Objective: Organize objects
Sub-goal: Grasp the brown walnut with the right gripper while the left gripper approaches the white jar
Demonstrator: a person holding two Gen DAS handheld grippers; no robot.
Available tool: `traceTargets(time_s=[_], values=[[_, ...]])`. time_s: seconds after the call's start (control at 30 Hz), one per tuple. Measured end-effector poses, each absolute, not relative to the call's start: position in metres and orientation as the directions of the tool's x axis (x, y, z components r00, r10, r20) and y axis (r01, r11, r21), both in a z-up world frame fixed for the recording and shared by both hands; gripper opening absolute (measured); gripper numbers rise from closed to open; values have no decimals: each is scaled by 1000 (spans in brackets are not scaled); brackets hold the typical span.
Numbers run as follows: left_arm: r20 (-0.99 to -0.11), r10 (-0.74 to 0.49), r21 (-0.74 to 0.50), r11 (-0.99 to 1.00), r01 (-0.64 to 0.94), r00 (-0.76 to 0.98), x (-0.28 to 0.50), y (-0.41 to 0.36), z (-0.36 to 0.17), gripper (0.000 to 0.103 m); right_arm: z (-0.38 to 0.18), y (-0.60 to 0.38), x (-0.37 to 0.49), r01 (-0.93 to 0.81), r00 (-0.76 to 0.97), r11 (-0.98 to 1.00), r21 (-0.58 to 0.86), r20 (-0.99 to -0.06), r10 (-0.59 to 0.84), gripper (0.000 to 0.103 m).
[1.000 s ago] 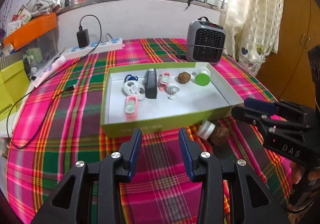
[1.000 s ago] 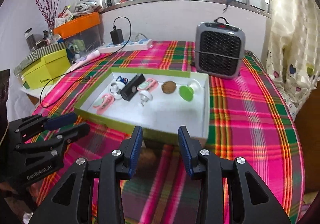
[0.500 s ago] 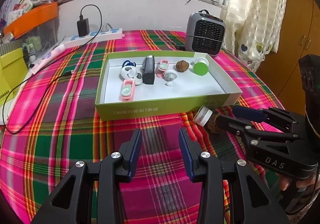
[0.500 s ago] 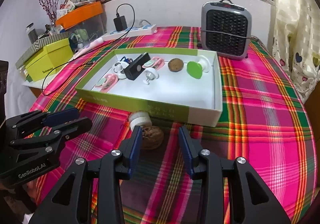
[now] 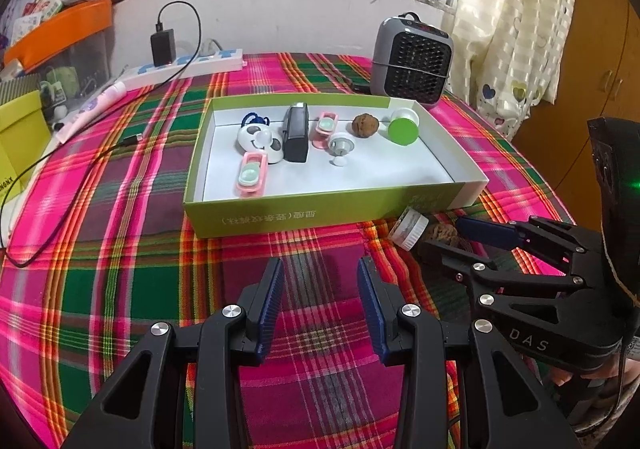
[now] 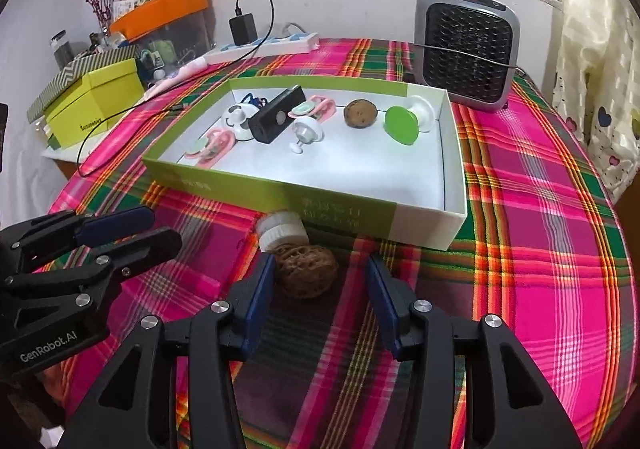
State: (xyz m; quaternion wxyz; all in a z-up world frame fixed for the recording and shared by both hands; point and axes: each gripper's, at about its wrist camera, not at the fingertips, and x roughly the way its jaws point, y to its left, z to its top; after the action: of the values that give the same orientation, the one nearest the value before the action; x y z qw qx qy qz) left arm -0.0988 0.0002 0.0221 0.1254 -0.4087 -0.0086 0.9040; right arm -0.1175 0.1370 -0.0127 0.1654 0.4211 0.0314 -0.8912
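Note:
A green box (image 5: 320, 213) (image 6: 352, 209) with a white inside holds several small items: pink clips, a black case, a white toy, a walnut and a green-capped piece. On the cloth in front of the box lie a brown walnut (image 6: 307, 276) (image 5: 442, 235) and a small white-capped jar (image 6: 280, 229) (image 5: 410, 229) on its side. My right gripper (image 6: 320, 281) (image 5: 456, 239) is open, its fingers on either side of the walnut, not closed on it. My left gripper (image 5: 320, 289) (image 6: 132, 229) is open and empty over the cloth, left of the jar.
A grey heater (image 6: 466, 49) stands behind the box. A power strip (image 5: 188, 65) with a charger and cable lies at the back left. A yellow-green box (image 6: 92, 101) and an orange bin (image 6: 160, 13) stand at the left. The plaid table edge (image 6: 616, 289) curves at the right.
Both grippers have drawn back and lowered toward the table in front of the box. The right gripper has come forward around the walnut, which now lies between its open fingers.

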Motion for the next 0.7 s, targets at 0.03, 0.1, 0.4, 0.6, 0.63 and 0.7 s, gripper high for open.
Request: traceTargets(time_s=[0.03,0.1,0.4,0.6,0.63,0.7], values=[[-737,237,-120,-968,-222,-633,-99,1,21,36,-13,137,-117,323,-591,-943,78,-762,-265,48],[-739,241,-122,-966,-226,-629,-100,2,20,36,-13,136,-116,326,-594,-943,67,-762,-260,48],[-749,264,-135,-959,-250,-608,-104,9,17,36,-15,141,-115,322,-589,-944,64,-767,-253,34],[-745,290,-149,-950,-275,-600,-106,16,18,36,-14,145,-113,315,-597,-948,50,-766,-238,33],[-745,296,-153,-948,-279,-597,-107,16,18,36,-14,146,-113,313,-597,-948,49,-766,-237,33],[-745,308,-161,-944,-288,-592,-108,19,17,36,-14,149,-113,310,-598,-949,49,-767,-235,33]])
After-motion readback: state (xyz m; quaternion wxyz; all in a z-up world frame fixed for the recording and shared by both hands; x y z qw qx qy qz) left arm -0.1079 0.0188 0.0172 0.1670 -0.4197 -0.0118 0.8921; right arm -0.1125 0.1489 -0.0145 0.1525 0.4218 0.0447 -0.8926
